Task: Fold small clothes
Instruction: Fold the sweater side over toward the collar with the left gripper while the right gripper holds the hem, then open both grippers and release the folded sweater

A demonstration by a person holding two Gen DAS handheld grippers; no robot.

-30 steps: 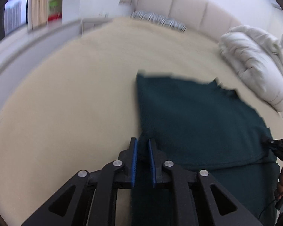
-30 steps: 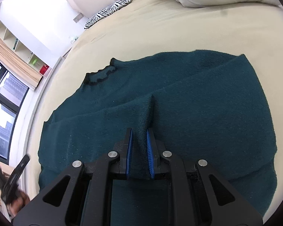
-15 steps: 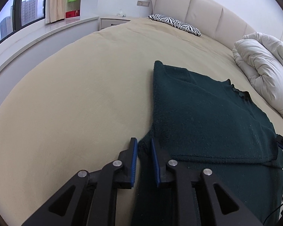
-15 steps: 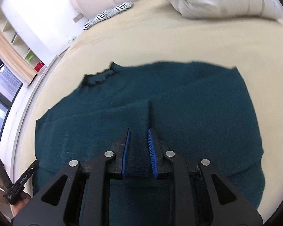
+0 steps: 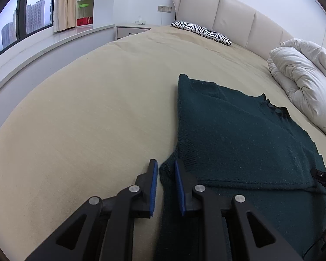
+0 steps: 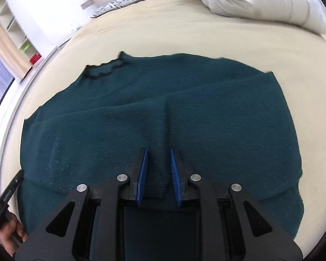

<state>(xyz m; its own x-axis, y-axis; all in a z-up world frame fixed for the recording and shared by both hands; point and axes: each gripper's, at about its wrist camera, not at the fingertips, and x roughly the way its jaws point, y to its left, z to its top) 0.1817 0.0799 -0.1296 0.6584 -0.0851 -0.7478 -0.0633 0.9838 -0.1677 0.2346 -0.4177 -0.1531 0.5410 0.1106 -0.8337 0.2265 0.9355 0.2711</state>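
A dark green knitted sweater (image 5: 239,139) lies on the beige bed, its lower part folded up over the body; its collar (image 6: 104,70) points toward the headboard. My left gripper (image 5: 165,167) is partly open at the sweater's left fold corner, with a bit of fabric between the blue pads, which stand apart from it. My right gripper (image 6: 158,158) is open over the folded edge (image 6: 158,130), with the cloth lying slack between the fingers. The right gripper's tip shows in the left wrist view (image 5: 323,178).
A white duvet (image 5: 304,87) is piled at the right near the headboard (image 5: 228,15). A zebra pillow (image 5: 202,32) lies at the bed's head. A window ledge (image 5: 54,43) and a nightstand (image 5: 130,29) run along the left. Bare beige sheet (image 5: 87,119) lies left of the sweater.
Both grippers have opened and let go of the sweater's edge, which now lies folded over the body. The pinched ridge at the right gripper has flattened.
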